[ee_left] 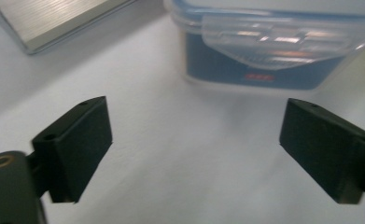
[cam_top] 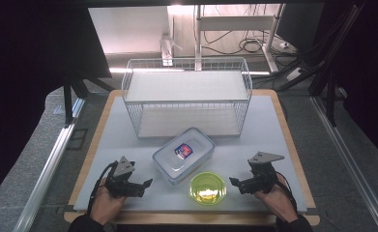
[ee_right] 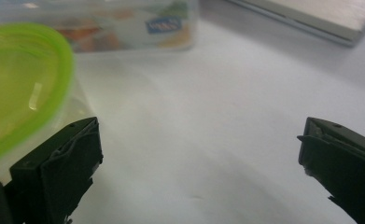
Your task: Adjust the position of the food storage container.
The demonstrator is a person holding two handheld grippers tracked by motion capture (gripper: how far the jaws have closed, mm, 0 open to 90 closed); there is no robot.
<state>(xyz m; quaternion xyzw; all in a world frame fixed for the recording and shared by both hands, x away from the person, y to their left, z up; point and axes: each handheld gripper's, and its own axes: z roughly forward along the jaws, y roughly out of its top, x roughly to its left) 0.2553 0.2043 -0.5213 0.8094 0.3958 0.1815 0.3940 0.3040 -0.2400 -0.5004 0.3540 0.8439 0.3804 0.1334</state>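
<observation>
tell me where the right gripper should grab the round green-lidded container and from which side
Judging by its pose, grip the green-lidded container across its round body just under the lid rim, coming in level from its right, where the right gripper already waits with jaws open. The rectangular box stands close behind it and to the left, so that side looks cramped, and the flat lid offers no handle.

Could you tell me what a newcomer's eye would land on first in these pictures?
Probably the bright green round container at the table's near edge, between the two open claws. Just behind it lies a clear rectangular lidded box with a blue label, set askew. Beyond that stands a white wire basket rack, the largest thing on the table.
</observation>
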